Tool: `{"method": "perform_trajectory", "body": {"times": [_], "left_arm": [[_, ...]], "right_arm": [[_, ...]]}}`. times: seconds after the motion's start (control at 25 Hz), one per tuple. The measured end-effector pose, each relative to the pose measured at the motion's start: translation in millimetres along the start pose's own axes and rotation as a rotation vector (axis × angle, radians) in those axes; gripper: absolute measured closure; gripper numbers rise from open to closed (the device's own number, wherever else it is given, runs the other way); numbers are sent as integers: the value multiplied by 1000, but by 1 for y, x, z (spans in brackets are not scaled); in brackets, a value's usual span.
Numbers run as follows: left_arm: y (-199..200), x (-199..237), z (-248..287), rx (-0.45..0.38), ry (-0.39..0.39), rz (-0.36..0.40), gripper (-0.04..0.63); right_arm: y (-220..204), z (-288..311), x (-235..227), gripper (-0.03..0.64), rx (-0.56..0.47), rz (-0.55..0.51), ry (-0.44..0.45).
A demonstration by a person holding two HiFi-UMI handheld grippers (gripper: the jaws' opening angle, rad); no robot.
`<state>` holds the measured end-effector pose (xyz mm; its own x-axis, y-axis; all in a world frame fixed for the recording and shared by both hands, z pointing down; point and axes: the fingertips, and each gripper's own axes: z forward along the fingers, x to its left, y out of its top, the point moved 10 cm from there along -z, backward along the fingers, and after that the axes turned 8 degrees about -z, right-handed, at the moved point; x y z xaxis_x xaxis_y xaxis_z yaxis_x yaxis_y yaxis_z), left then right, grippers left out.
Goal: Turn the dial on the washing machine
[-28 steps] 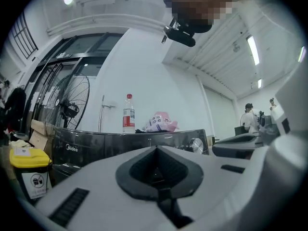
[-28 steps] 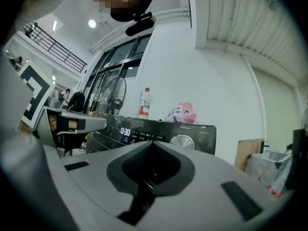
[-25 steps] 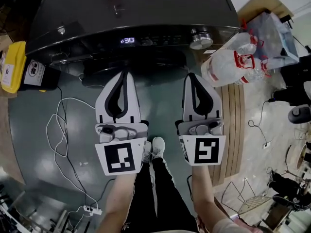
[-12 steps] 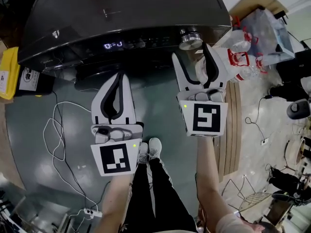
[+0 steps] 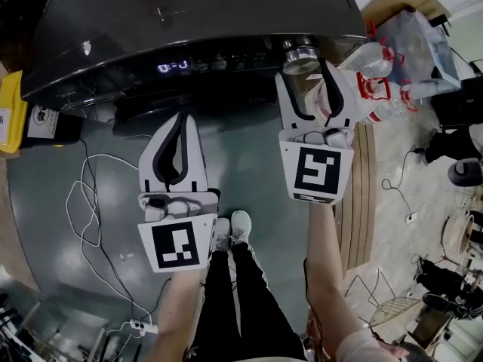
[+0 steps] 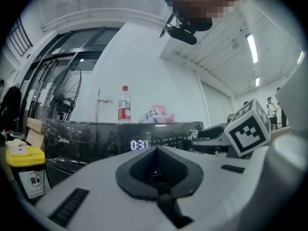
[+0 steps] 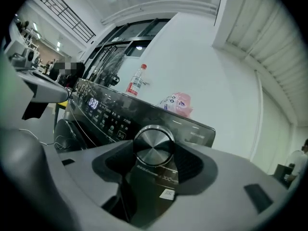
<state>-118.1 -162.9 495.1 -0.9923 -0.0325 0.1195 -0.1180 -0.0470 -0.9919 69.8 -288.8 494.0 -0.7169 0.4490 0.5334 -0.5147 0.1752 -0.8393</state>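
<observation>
The black washing machine (image 5: 196,13) fills the top of the head view, its lit display (image 5: 173,67) at the middle of the panel. Its round silver dial (image 5: 300,57) sits at the panel's right end. My right gripper (image 5: 304,72) is open, its two fingers reaching up to either side of the dial. In the right gripper view the dial (image 7: 154,146) stands in the gap between the dark pads (image 7: 113,165), which do not press on it. My left gripper (image 5: 179,119) hangs lower, below the display, shut and empty; its tips (image 6: 155,150) meet.
A yellow bin (image 5: 9,111) stands left of the machine. White cables (image 5: 87,202) trail over the grey floor. Plastic bags of bottles (image 5: 381,89) and a wooden board (image 5: 362,194) lie at the right. A bottle (image 6: 124,105) and pink packet (image 6: 158,114) sit on top.
My right gripper has moved forward up to the dial and its jaws have gone from shut to open. The left gripper has stayed about where it was.
</observation>
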Motion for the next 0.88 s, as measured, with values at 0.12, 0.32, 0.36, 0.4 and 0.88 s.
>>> {"method": "perform_trajectory", "body": {"times": [0.12, 0.32, 0.36, 0.4, 0.88], "left_arm": [[-1, 2, -1, 7, 3, -7, 597], [-1, 5, 0, -7, 10, -9, 597], [1, 6, 1, -25, 11, -6, 597], [2, 6, 2, -39, 11, -5, 597], [0, 7, -1, -35, 13, -46, 597]], "right_arm": [[-2, -1, -3, 351, -9, 85, 2], [-8, 0, -5, 351, -26, 268, -11], [-9, 0, -5, 351, -30, 320, -12], [-10, -1, -6, 351, -35, 379, -12], [-18, -2, -9, 351, -46, 909, -32]]}}
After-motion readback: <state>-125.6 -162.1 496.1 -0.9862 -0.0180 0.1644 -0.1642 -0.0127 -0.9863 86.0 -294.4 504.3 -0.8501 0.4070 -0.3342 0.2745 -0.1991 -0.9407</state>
